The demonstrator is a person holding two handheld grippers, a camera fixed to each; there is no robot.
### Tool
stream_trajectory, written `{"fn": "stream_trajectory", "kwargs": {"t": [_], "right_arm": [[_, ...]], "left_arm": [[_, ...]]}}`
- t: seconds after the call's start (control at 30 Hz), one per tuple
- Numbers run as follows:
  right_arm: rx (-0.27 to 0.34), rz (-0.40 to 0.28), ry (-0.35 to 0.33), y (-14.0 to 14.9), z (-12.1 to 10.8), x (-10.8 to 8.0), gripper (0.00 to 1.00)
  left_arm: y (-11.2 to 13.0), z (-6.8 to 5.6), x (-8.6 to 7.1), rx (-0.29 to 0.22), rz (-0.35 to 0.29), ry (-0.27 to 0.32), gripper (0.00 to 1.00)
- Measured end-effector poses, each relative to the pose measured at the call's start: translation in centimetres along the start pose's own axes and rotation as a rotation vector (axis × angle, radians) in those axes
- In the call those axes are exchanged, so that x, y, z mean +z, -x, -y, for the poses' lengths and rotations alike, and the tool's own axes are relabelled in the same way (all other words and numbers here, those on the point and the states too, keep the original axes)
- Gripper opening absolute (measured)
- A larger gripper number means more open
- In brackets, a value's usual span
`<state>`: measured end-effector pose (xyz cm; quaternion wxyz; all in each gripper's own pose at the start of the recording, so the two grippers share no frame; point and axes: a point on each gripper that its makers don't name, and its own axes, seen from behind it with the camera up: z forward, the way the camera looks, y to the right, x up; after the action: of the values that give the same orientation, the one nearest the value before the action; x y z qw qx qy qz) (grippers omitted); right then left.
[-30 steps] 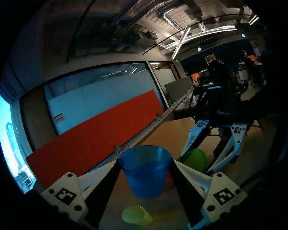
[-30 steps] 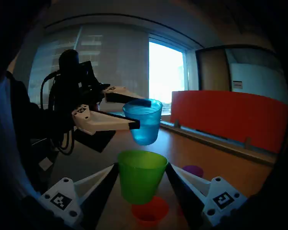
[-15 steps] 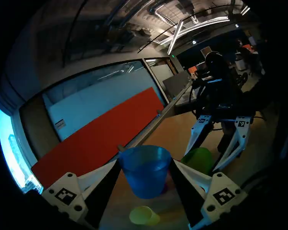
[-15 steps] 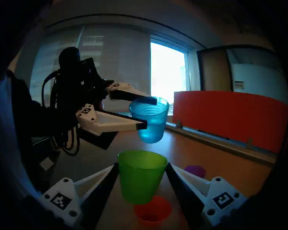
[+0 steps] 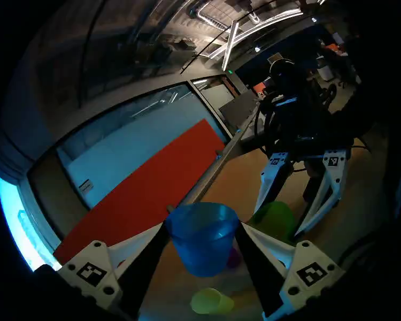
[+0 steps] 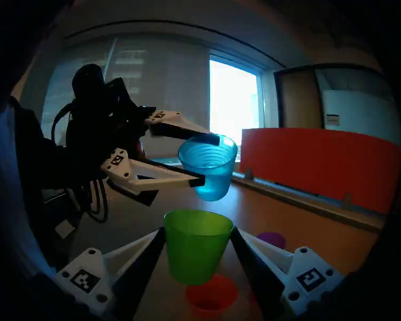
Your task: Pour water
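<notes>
Between the two fingers of the right gripper (image 6: 197,235), the green cup (image 6: 196,243) stands upright, pressed on both sides just below its rim. Above the green cup and apart from it, the blue cup (image 6: 208,166) is clamped between the fingers of the left gripper (image 5: 202,230), one finger on each side of its wall. It is tilted so that its mouth faces down toward the green cup. Whether it holds water cannot be told. Directly beneath the green cup an orange cup (image 6: 211,299) stands on the wooden table (image 6: 286,214). A purple cup (image 6: 270,238) stands to the right of the green cup and farther back. In the left gripper view a yellow cup (image 5: 211,301) lies left of the green cup and lower. Beyond the green cup, to its right, a red panel (image 6: 323,160) runs along the table's far edge
</notes>
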<state>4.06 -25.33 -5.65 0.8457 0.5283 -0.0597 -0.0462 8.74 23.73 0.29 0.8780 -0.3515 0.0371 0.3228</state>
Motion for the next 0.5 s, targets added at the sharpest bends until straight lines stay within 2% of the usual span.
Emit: {"fn": "stream_trajectory", "kwargs": {"t": [0.5], "right_arm": [[-0.008,-0.009,0.001,-0.39,-0.11,-0.09,0.92]], "left_arm": [[-0.66,-0.21,0.03,0.109,0.007,-0.015,0.87]]}}
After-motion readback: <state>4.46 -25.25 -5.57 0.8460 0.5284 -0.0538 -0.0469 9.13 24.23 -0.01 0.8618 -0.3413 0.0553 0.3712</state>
